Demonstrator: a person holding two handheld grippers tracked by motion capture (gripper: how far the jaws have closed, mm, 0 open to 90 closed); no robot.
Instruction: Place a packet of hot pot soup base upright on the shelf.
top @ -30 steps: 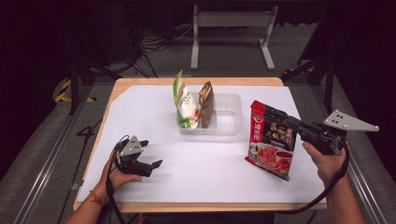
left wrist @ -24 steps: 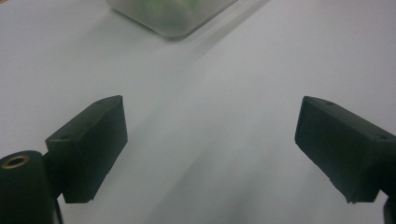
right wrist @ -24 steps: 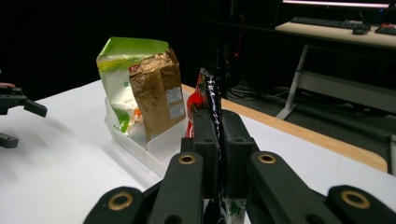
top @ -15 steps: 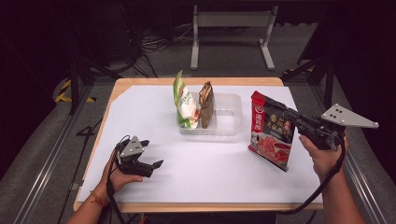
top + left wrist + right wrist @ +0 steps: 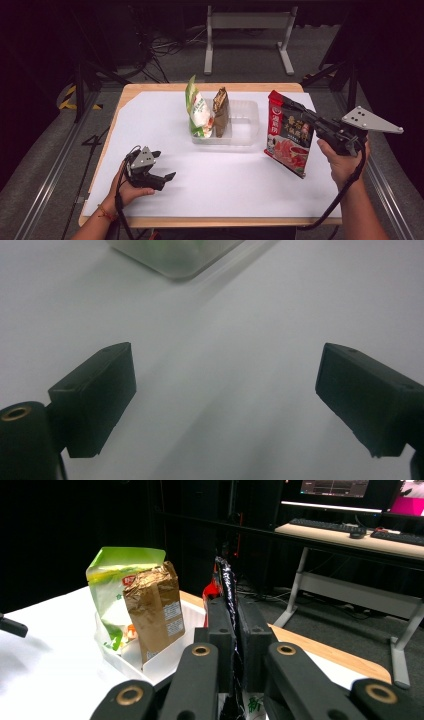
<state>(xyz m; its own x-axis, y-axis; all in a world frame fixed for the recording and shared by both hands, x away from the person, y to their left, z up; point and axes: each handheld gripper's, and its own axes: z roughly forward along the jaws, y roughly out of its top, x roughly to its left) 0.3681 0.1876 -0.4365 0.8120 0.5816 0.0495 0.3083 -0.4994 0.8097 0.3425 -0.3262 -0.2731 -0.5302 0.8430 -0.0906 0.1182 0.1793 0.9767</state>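
A red snack pouch (image 5: 286, 135) hangs upright at the right of the white table, just above its surface. My right gripper (image 5: 296, 110) is shut on the pouch's upper edge. In the right gripper view that gripper (image 5: 234, 625) clamps the pouch's thin edge (image 5: 225, 577) between its jaws. A clear plastic tray (image 5: 246, 125) in the table's middle holds a green bag (image 5: 198, 109) and a brown bag (image 5: 220, 112), both upright at its left end. My left gripper (image 5: 167, 176) rests at the front left, open, with nothing between its jaws (image 5: 225, 395).
The tray's right half (image 5: 187, 625) holds nothing and lies left of the hanging pouch. A corner of the tray (image 5: 175, 257) shows beyond the left gripper. A wooden table edge (image 5: 210, 221) frames the white sheet. Dark floor, cables and a metal stand (image 5: 247, 22) lie beyond.
My right gripper has lifted the red pouch a little and carried it slightly toward the tray. The left gripper has stayed put.
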